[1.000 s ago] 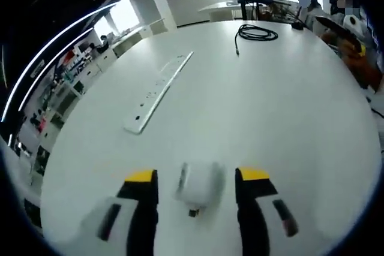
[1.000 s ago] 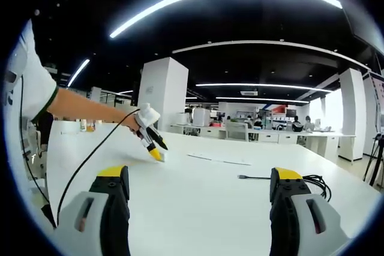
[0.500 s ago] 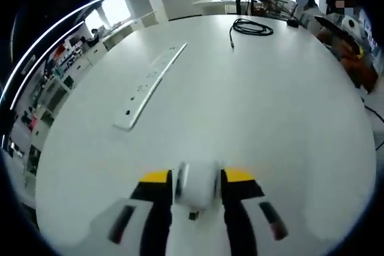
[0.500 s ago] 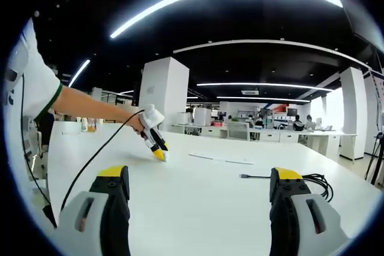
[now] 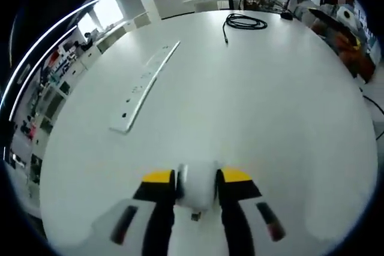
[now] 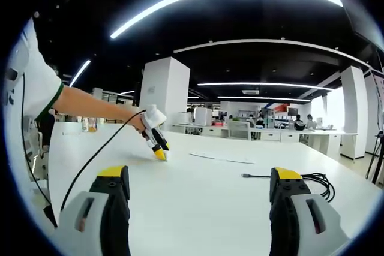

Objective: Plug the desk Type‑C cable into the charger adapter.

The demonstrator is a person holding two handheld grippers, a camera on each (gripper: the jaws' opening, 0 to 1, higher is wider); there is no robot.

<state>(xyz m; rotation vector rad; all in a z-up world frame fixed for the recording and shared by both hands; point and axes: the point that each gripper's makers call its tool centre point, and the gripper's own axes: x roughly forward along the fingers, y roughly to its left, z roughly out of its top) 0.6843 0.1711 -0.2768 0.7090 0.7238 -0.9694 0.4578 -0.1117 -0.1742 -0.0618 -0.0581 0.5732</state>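
In the left gripper view a white charger adapter (image 5: 197, 186) lies on the white table (image 5: 258, 106), and my left gripper (image 5: 197, 179) is shut on it, yellow-tipped jaws pressed to both its sides. The black Type-C cable (image 5: 242, 23) lies coiled at the table's far side, one end trailing toward me. In the right gripper view my right gripper (image 6: 201, 175) hangs open above the table with nothing between its jaws. The left gripper (image 6: 157, 146) shows there at the left, tips down on the table, held by a person's hand. The cable (image 6: 300, 179) lies at the right.
A long white power strip (image 5: 143, 86) lies on the table left of centre; it appears as a thin bar (image 6: 221, 158) in the right gripper view. People sit beyond the table's far right edge (image 5: 336, 10). Office desks and pillars (image 6: 164, 94) stand behind.
The left gripper's jaws have closed from wide apart onto the charger adapter. The right gripper has held still and open.
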